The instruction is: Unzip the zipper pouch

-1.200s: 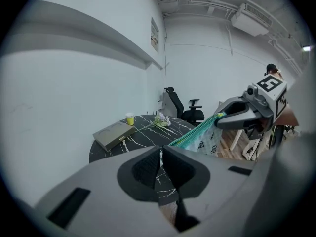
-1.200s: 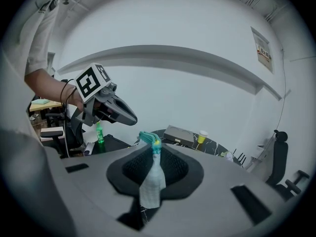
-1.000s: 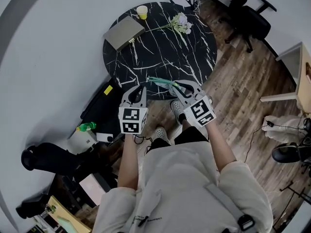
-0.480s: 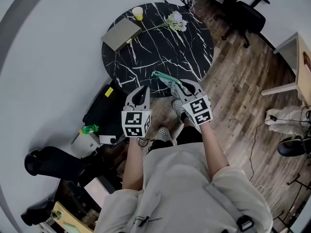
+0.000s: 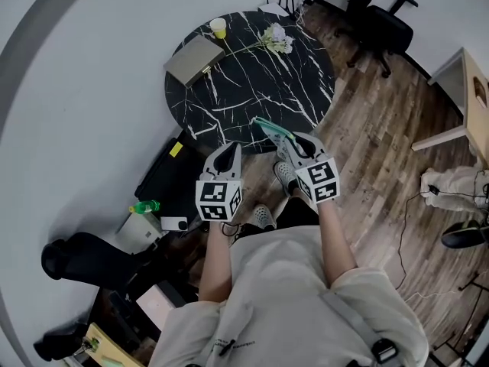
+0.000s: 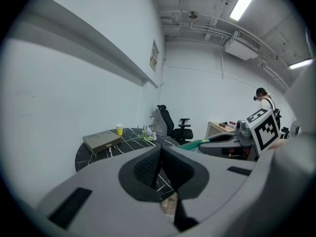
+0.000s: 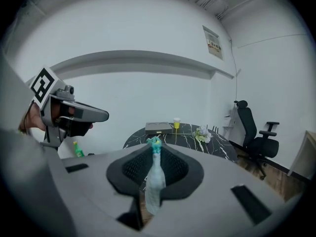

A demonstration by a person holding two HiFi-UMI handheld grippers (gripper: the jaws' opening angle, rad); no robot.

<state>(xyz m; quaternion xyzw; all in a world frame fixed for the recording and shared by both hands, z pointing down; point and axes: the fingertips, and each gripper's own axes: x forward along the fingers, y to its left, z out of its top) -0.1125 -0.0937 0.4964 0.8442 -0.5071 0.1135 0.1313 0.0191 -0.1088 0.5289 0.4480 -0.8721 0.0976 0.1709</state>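
Head view has my right gripper [image 5: 293, 141] clamped on the teal zipper pouch [image 5: 269, 129]. Its long axis runs forward and leftward from the jaws, over the near edge of the black marble table [image 5: 229, 75]. My left gripper [image 5: 229, 154], jaws together and empty, sits just left of that free end, so I judge it the nearer one to take it

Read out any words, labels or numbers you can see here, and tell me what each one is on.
None can be read well enough to quote.
Paper notice on the white wall: print too small to read.
Small dark print on the person's beige shirt: too blurred to read.
Yellow tag on the black bag: too small to read.
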